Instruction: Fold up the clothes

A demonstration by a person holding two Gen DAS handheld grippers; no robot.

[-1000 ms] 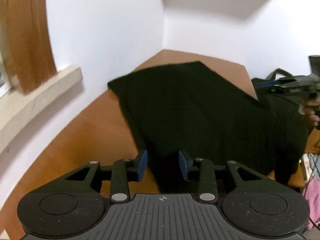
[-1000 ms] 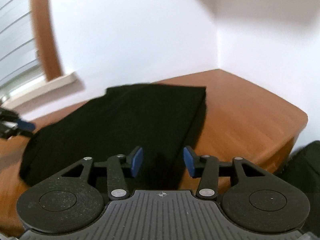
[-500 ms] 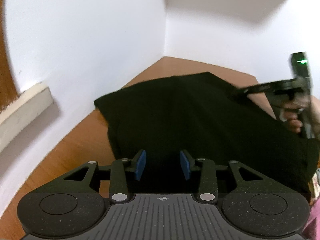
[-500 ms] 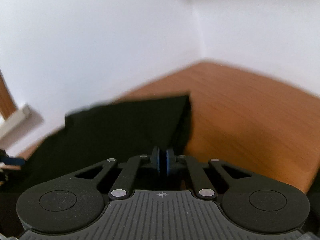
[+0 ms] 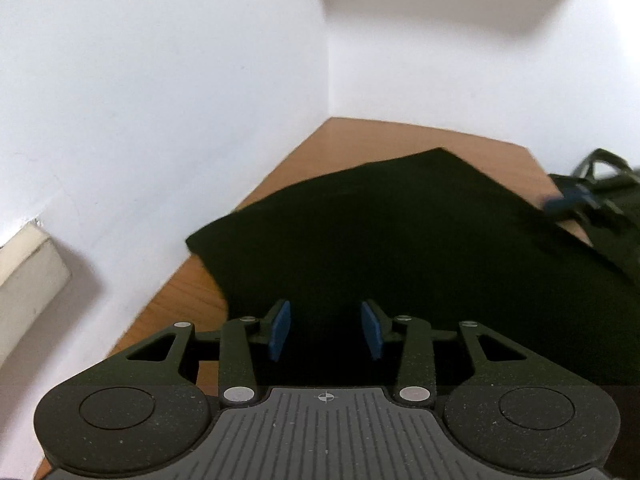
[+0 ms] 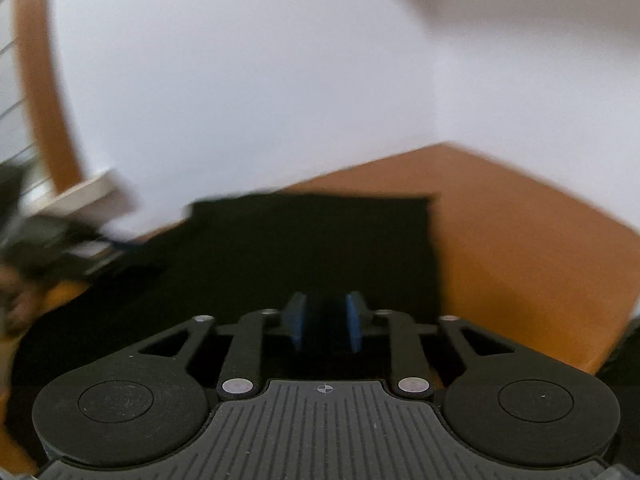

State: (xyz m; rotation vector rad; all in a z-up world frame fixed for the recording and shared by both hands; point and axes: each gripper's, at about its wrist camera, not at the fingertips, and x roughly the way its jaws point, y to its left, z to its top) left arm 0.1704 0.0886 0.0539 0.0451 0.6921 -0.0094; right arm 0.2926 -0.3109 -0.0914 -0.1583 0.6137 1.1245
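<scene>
White walls corner a wooden table (image 5: pixel 224 304) where a black garment (image 5: pixel 400 240) lies flat — long axis running away from both grippers. Left gripper (image 5: pixel 326 330) hovers at its near edge, pads wide apart. Right gripper (image 6: pixel 326 326) sits narrower over its own near edge — cloth between the pads or merely behind them, I cannot tell.

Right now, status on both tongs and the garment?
Left tongs open over black garment. Right tongs partly open, blurred; grip unclear. Garment flat on wooden table. Nothing in the way.
</scene>
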